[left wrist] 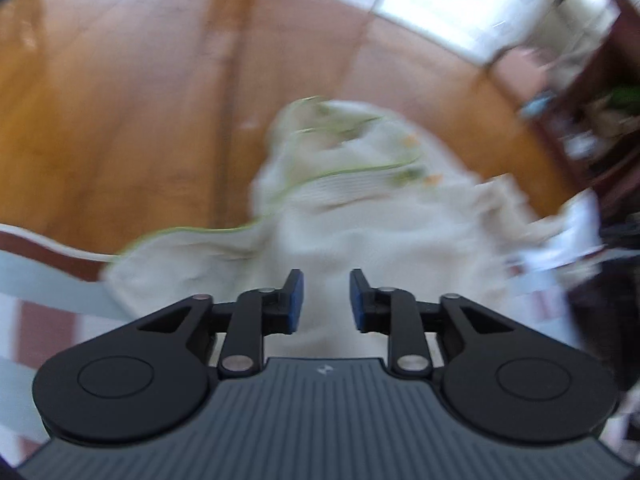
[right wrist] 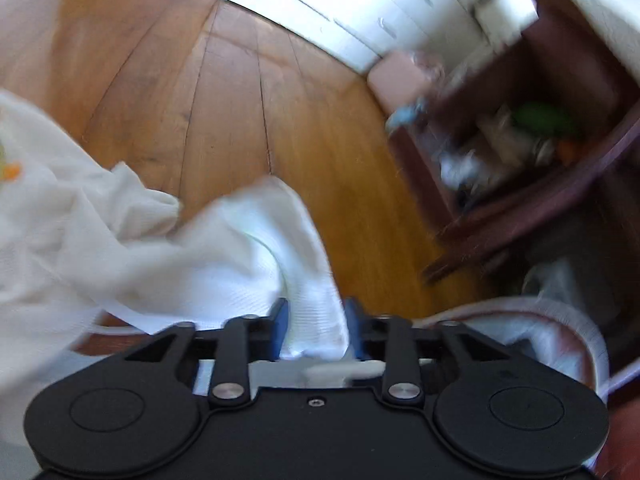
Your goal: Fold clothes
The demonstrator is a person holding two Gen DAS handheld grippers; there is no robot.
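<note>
A crumpled white garment (left wrist: 360,200) with thin green trim and small orange marks lies heaped on the wooden floor (left wrist: 120,100). My left gripper (left wrist: 326,302) hovers over its near part, jaws apart, and nothing sits between the blue pads (left wrist: 295,300). In the right wrist view a ribbed white fold of the same garment (right wrist: 256,240) runs from the floor into my right gripper (right wrist: 316,320). It fills the gap and touches both blue pads (right wrist: 280,318). The left wrist view is blurred.
A dark wooden shelf unit (right wrist: 520,152) crammed with small items stands to the right, and a pink box (right wrist: 396,76) lies beside it. White cabinets (right wrist: 340,12) line the far wall. A striped bedcover edge (right wrist: 560,320) lies at the lower right.
</note>
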